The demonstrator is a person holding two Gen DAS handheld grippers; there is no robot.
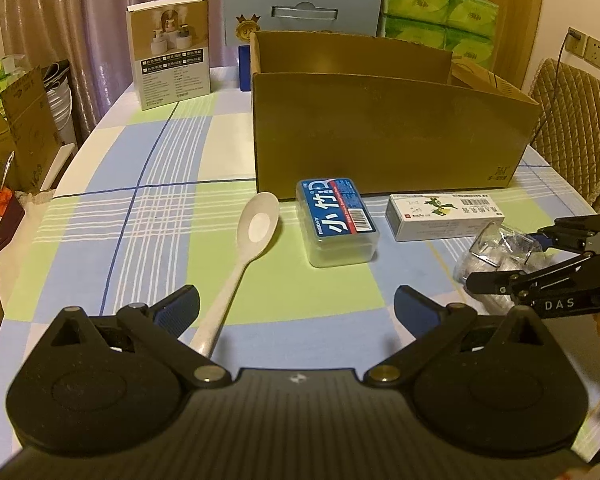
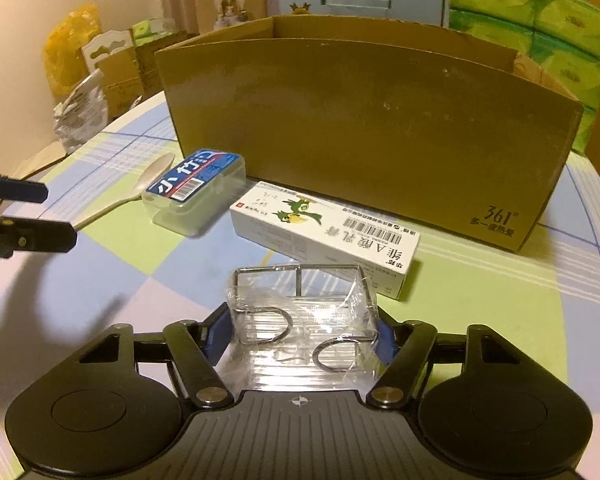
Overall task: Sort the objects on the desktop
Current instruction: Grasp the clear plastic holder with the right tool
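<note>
My left gripper [image 1: 296,304] hovers open over the checked tablecloth, and the handle of a white spoon [image 1: 256,228] runs in beside its left finger. A clear box with a blue label [image 1: 336,220] and a white medicine carton [image 1: 444,216] lie in front of the open brown cardboard box [image 1: 380,132]. My right gripper [image 2: 302,336] is shut on a plastic-wrapped metal hook rack [image 2: 304,312], its blue pads [image 2: 220,332] pressing both sides. In the left wrist view, that rack [image 1: 496,248] sits low at the right in the right gripper [image 1: 504,258].
Behind the cardboard box [image 2: 372,136] stand a pale blue carton [image 1: 300,12], green tissue packs [image 1: 440,16] and an upright product box [image 1: 172,52]. A padded chair [image 1: 576,120] stands at the right. More cartons [image 1: 16,132] crowd the floor left of the table edge.
</note>
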